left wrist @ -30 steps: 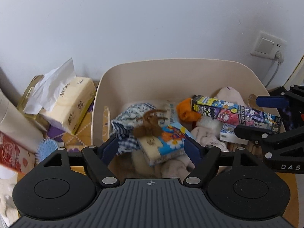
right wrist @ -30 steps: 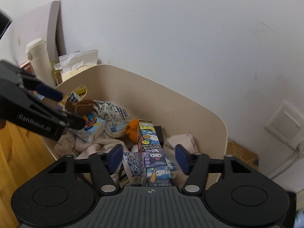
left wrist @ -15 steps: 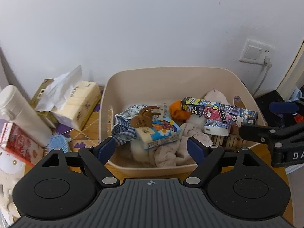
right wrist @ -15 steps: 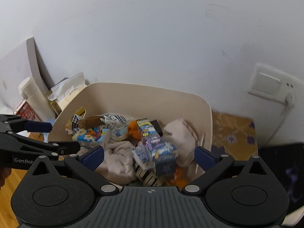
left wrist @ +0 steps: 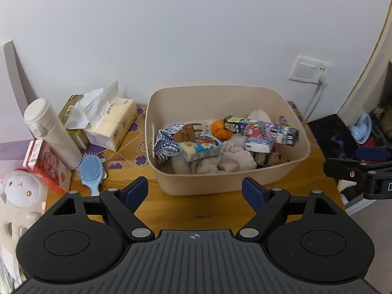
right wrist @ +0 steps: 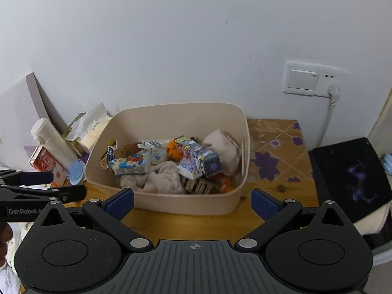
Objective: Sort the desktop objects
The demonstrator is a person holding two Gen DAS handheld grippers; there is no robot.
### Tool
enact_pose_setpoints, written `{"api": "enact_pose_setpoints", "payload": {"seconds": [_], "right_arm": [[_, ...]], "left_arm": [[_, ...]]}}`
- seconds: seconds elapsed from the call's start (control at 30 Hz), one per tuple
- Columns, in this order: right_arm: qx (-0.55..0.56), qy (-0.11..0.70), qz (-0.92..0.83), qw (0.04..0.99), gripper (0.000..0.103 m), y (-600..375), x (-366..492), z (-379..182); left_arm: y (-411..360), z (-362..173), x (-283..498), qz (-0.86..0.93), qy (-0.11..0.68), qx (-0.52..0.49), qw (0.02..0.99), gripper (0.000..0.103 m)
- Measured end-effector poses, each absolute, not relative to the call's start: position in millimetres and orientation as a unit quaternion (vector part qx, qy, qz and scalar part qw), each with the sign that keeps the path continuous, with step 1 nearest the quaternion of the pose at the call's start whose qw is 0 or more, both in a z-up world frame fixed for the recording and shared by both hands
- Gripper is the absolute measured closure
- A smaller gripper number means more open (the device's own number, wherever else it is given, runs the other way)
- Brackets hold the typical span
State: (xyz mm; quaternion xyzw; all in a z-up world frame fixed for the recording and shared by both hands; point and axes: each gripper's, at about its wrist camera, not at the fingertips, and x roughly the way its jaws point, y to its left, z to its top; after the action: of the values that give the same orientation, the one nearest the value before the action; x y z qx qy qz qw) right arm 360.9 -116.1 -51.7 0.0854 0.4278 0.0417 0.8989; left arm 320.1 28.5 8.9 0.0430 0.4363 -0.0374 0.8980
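Note:
A beige bin [left wrist: 220, 183] [right wrist: 186, 205] stands on the wooden desk against the wall. It holds a cartoon-print box [left wrist: 262, 129] [right wrist: 198, 156], a small tissue pack [left wrist: 201, 149] [right wrist: 132, 164], a brown hair claw [left wrist: 187, 132], an orange item [left wrist: 218, 128], checked cloth [left wrist: 164, 142] and beige cloths [left wrist: 232, 159]. My left gripper [left wrist: 194, 192] is open and empty, in front of the bin. My right gripper [right wrist: 192, 199] is open and empty, also in front of the bin.
Left of the bin lie a tissue pack [left wrist: 110, 122], a white bottle [left wrist: 51, 132], a red box [left wrist: 46, 161], a blue hairbrush [left wrist: 90, 171] and a white plush [left wrist: 19, 191]. A black object [right wrist: 348, 176] sits right of the desk. A wall socket [right wrist: 313, 80] has a cable.
Both grippers have drawn back and up from over the bin. The right gripper opened and the cartoon-print box it held now lies in the bin.

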Motion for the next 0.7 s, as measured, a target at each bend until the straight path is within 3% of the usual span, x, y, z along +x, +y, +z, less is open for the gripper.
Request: {"api": "enact_pose_setpoints", "payload": {"seconds": [0.43,0.7], "right_arm": [[0.08,0.399,0.021,0.913,0.0,-93,289,2],[0.067,0.379,-0.013,0.923,0.0,-73,234,23]], "left_arm": [[40,61,241,-0.04,0.411,0.102,0.905,0.018],[50,82,195,-0.044,0.404,0.089,0.909,0.018]]}}
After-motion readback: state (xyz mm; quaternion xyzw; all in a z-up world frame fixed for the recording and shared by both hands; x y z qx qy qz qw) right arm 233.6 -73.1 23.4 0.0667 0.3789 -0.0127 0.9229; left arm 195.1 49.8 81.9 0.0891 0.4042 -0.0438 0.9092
